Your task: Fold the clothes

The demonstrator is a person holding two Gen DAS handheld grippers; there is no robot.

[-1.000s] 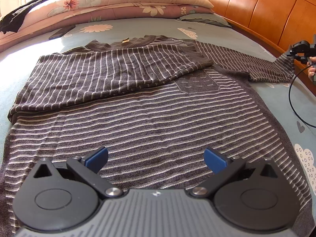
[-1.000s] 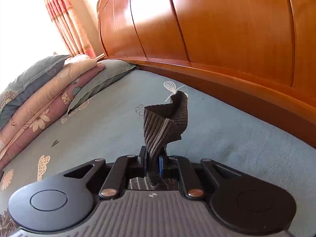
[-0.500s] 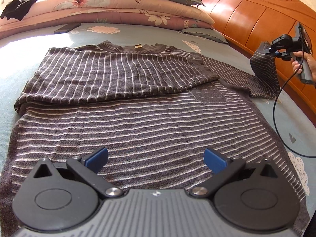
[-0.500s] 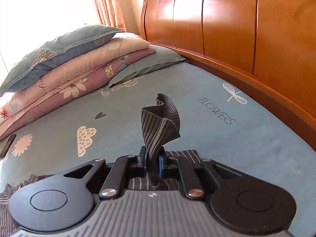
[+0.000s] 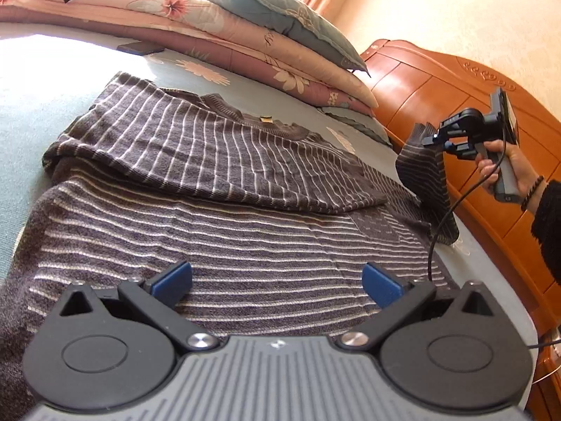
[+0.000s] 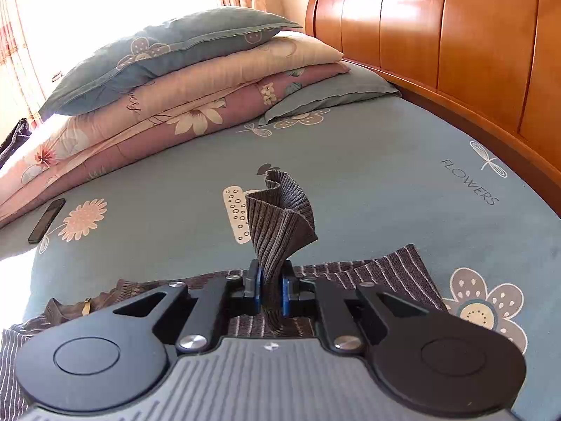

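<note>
Sweater (image 5: 245,231), dark with pale stripes, lies spread on the bed (image 6: 385,161), body flat, one sleeve already folded across the chest. The right claw (image 6: 270,293) is clamped on the ribbed cuff (image 6: 280,217) of the other sleeve (image 5: 426,179), which hangs lifted off the sheet near the wooden headboard (image 5: 438,84). The left claw (image 5: 277,279) hovers over the lower body of the garment, jaws wide apart, holding nothing.

Risks noted. The grip takes only a narrow bunch of cuff, twisted above the pads; a sharp pull could, in my judgement, let the knit slip free and drop the sleeve short of its mark. With nothing pinning the body, dragging the sleeve across may tug the shoulder and disturb the sleeve already laid. The cable (image 5: 438,224) trailing from the right claw hangs close to the fabric and could snag it. A phone (image 6: 46,221) lies well apart, near the stacked pillows (image 6: 175,70).
</note>
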